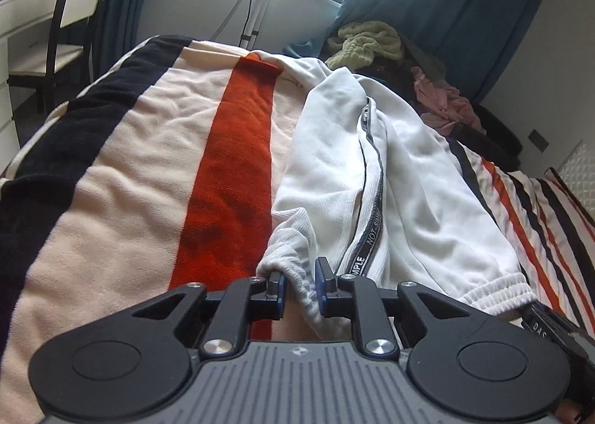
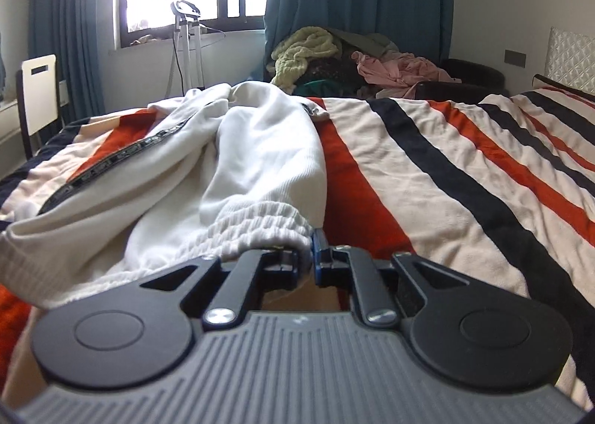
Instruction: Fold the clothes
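Observation:
White track pants (image 1: 334,171) with a dark lettered side stripe lie lengthwise on the striped bed cover (image 1: 148,163). My left gripper (image 1: 301,286) holds the ribbed cuff of the left leg between its jaws; the gap is narrow and filled with cloth. In the right wrist view the pants (image 2: 241,148) stretch away from me, and my right gripper (image 2: 306,256) is shut on the elastic cuff of the other leg (image 2: 260,227). The right gripper's body shows at the lower right of the left wrist view (image 1: 554,327).
A pile of clothes, yellow-green (image 2: 305,48) and pink (image 2: 398,70), sits beyond the bed's far end by teal curtains. A garment steamer stand (image 2: 186,44) is under the window. A white chair (image 1: 74,7) and a desk stand at the left. The headboard (image 2: 569,52) is at the right.

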A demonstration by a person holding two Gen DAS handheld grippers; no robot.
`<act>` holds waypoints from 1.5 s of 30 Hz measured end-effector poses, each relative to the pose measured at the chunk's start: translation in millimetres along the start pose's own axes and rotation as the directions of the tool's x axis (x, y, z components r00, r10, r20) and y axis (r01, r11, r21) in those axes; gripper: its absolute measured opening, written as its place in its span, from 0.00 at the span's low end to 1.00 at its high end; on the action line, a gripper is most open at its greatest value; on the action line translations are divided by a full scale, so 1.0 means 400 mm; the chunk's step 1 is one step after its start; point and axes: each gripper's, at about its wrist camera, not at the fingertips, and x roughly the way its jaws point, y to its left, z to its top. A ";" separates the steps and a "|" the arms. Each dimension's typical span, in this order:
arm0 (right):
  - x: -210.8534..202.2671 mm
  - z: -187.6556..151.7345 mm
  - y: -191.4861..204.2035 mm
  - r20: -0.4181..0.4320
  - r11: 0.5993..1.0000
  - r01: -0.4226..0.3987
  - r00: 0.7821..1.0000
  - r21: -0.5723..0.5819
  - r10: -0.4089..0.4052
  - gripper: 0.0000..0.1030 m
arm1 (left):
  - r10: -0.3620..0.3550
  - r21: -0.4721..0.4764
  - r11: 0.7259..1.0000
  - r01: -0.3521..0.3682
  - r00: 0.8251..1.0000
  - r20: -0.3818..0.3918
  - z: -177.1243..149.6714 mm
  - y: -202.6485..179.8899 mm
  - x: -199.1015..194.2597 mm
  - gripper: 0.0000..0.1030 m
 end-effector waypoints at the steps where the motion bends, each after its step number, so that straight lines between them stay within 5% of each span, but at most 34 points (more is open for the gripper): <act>1: -0.002 -0.001 -0.001 0.000 1.000 -0.003 1.000 0.001 0.003 0.11 | -0.005 0.016 1.000 0.005 1.000 -0.013 -0.004 -0.005 -0.009 0.24; 4: -0.002 0.000 -0.009 -0.005 1.000 -0.012 1.000 0.028 0.012 0.11 | 0.021 0.095 0.995 -0.015 0.998 -0.061 -0.024 -0.020 -0.030 0.45; 6: -0.001 0.001 -0.017 -0.005 0.998 -0.023 1.000 0.063 0.024 0.11 | 0.125 0.186 0.976 -0.118 0.992 -0.030 -0.040 -0.039 -0.040 0.52; 13: 0.004 0.004 -0.040 -0.012 0.989 -0.039 0.999 0.141 0.041 0.11 | 0.317 0.461 0.833 -0.305 0.947 0.054 -0.084 -0.104 0.002 0.65; 17: 0.013 -0.001 -0.059 -0.025 0.981 -0.036 0.999 0.190 0.042 0.11 | 0.331 0.632 0.711 -0.308 0.940 0.085 -0.128 -0.134 0.037 0.67; 22: 0.015 0.003 -0.070 -0.012 0.970 -0.025 1.000 0.240 0.029 0.11 | 0.279 0.703 0.661 -0.264 0.955 0.097 -0.163 -0.161 0.057 0.75; 26: 0.000 0.012 -0.061 0.039 0.969 -0.019 0.999 0.246 0.010 0.11 | 0.354 0.701 0.603 -0.382 0.915 0.194 -0.171 -0.186 0.113 0.76; 32: 0.006 0.015 -0.059 0.036 0.970 -0.010 0.999 0.244 0.001 0.11 | 0.313 0.647 0.662 -0.377 0.924 0.218 -0.142 -0.209 0.154 0.78; 38: 0.022 0.007 -0.055 -0.007 0.974 0.009 1.000 0.227 -0.007 0.11 | 0.348 0.558 0.706 -0.436 0.900 0.264 -0.100 -0.189 0.162 0.78; 45: 0.029 0.002 -0.034 -0.034 0.985 0.010 0.999 0.175 -0.005 0.11 | 0.367 0.375 0.810 -0.451 0.889 0.275 -0.030 -0.134 0.114 0.78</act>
